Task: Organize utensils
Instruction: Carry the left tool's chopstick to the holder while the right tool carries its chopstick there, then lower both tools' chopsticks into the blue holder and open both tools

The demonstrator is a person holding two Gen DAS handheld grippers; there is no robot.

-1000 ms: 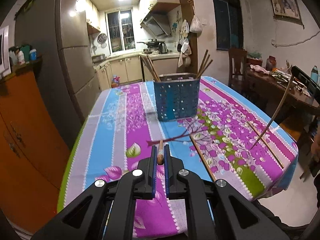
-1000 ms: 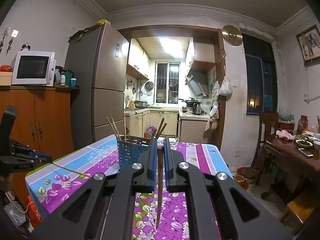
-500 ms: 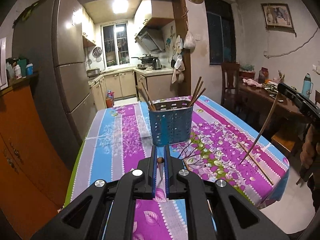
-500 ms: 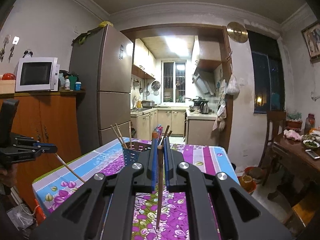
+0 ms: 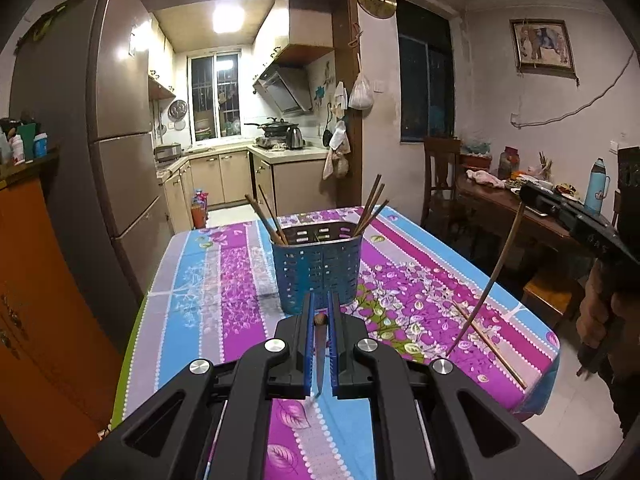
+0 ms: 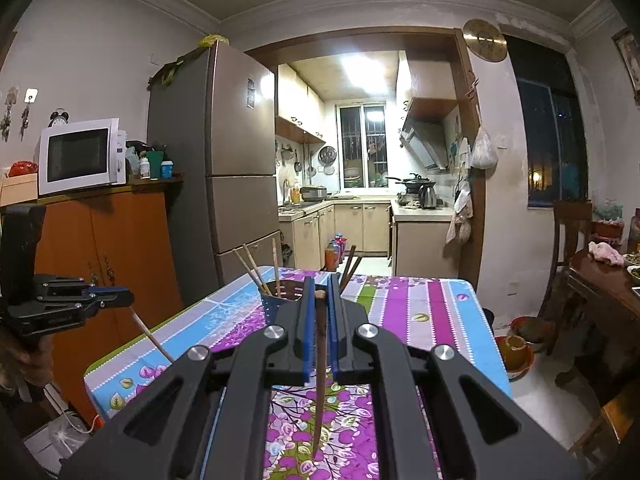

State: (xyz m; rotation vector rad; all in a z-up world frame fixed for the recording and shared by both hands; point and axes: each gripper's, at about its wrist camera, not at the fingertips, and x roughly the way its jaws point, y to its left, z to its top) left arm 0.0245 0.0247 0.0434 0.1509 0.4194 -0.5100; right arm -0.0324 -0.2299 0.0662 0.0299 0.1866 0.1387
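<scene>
**Both grippers up, a chopstick pinched in each**

Left gripper (image 5: 320, 316) has its blue jaws pressed onto a dark chopstick (image 5: 319, 356), tip hanging down above the floral tablecloth (image 5: 224, 280). Right gripper (image 6: 319, 300) clamps its own chopstick (image 6: 320, 360) too, hanging point-down. Dead ahead stands the blue perforated utensil holder (image 5: 318, 268), upright mid-table, chopsticks fanned out of both ends. One loose chopstick (image 5: 490, 344) lies on the cloth to the holder's right.

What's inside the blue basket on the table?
Brown chopsticks stick up out of the blue basket, some leaning left, some right. Its walls hide their lower ends and the bottom, so anything else inside cannot be seen.
</scene>
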